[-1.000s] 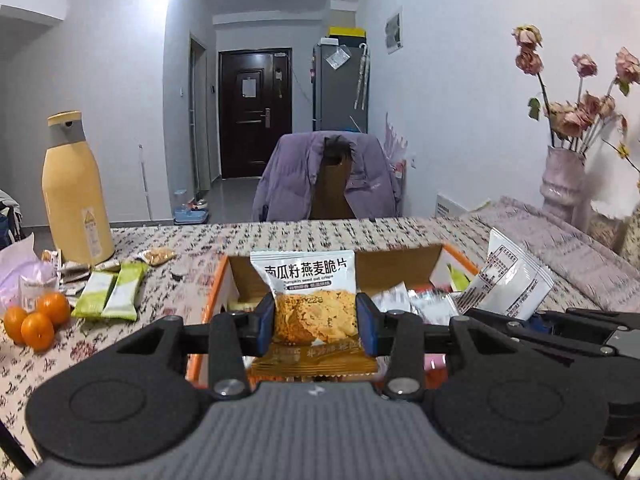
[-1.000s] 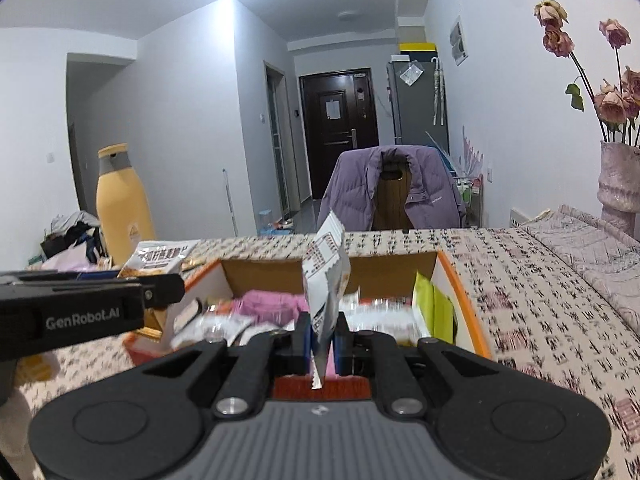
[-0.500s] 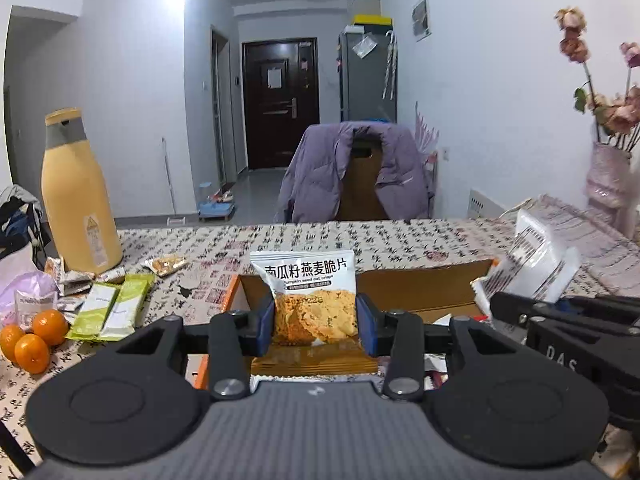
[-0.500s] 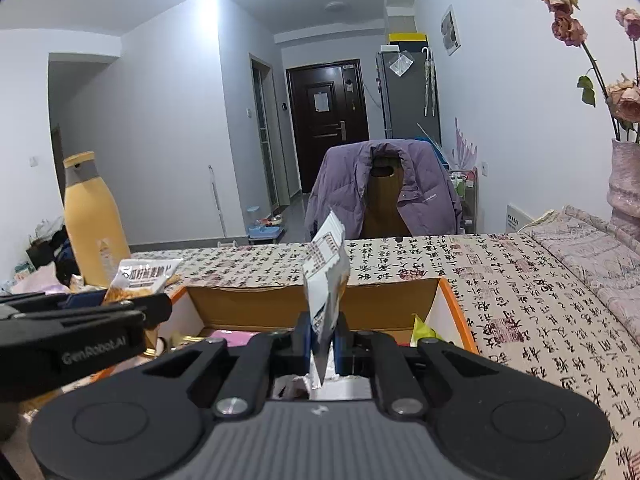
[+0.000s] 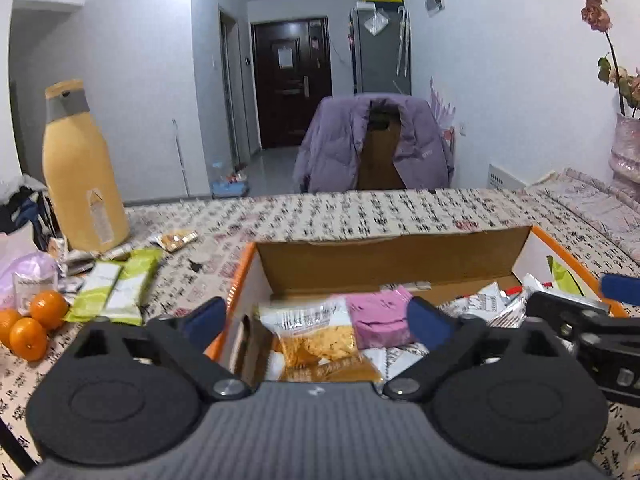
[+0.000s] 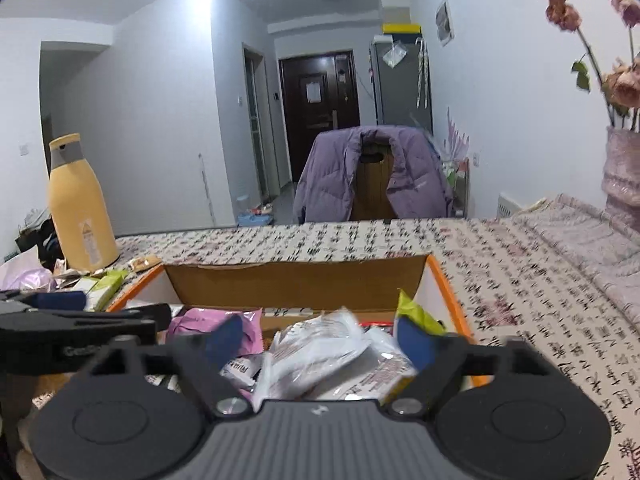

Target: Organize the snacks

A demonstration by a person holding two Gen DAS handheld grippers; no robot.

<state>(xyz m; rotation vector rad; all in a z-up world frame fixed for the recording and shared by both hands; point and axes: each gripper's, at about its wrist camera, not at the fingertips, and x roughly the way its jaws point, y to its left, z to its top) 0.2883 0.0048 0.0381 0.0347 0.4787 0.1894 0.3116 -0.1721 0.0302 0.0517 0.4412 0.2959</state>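
Observation:
An orange-rimmed cardboard box (image 5: 400, 264) (image 6: 296, 286) holds several snack packets. My left gripper (image 5: 318, 322) hangs over its left part, jaws opening wide; the oat crisp packet (image 5: 316, 338) lies loose in the box below them, beside a pink packet (image 5: 378, 314). My right gripper (image 6: 320, 340) is over the box's right part, jaws also opening; the white packet (image 6: 328, 346) rests on the pile under them, touching neither pad. Each gripper shows at the other view's edge.
On the patterned tablecloth (image 5: 360, 212) left of the box lie two green bars (image 5: 116, 292), three oranges (image 5: 32, 322), a small biscuit packet (image 5: 176, 239) and a tall yellow bottle (image 5: 80, 172). A vase of dried roses (image 6: 622, 168) stands far right. A chair with a purple jacket (image 5: 376, 148) is behind.
Both grippers moved forward and down over the box, then opened. The oat crisp packet dropped from the left jaws and the white packet from the right jaws into the box.

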